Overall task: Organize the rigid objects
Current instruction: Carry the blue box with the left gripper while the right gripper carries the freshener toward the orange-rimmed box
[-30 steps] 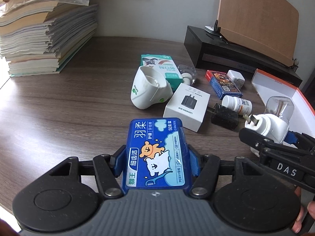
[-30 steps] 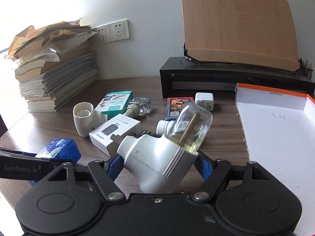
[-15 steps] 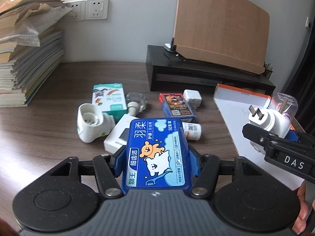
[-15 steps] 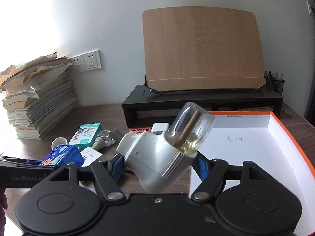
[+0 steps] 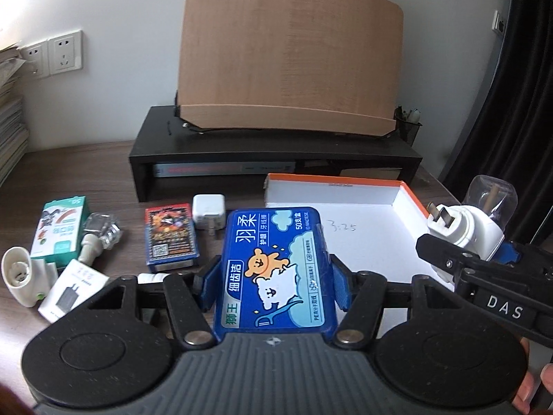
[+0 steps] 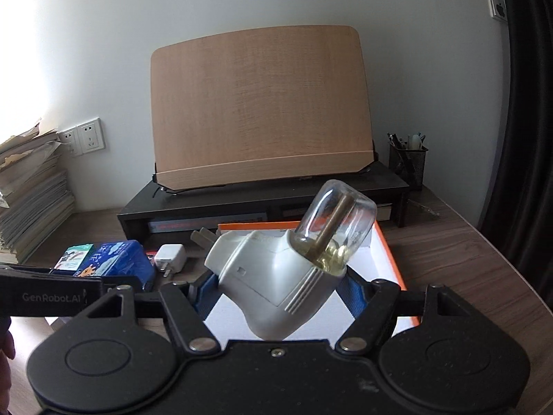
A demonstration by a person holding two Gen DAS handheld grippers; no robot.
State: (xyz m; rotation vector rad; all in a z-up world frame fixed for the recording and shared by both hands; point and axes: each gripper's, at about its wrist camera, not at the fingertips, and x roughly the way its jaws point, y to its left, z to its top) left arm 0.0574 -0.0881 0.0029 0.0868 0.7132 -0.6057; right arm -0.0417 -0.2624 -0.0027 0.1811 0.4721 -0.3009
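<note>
My left gripper (image 5: 274, 276) is shut on a blue dental floss box (image 5: 274, 269) with a bear picture, held above the desk at the near left edge of the white tray with orange rim (image 5: 408, 193). My right gripper (image 6: 276, 290) is shut on a white plug-in mosquito repeller (image 6: 276, 276) with a clear liquid bottle (image 6: 337, 221), held over the same tray (image 6: 387, 252). In the left wrist view the repeller (image 5: 466, 228) hangs at the right over the tray. The floss box (image 6: 114, 259) shows at the left in the right wrist view.
On the desk to the left lie a card box (image 5: 169, 235), a white charger (image 5: 207, 211), a green box (image 5: 60, 228), a glass stopper (image 5: 100, 238), a white charger carton (image 5: 71, 290) and a white holder (image 5: 20, 280). A black riser (image 5: 276, 159) with a wooden board stands behind.
Both grippers swung to the right and rose with their loads, from above the cluttered desk to the white tray. The book stack has slid out at the left.
</note>
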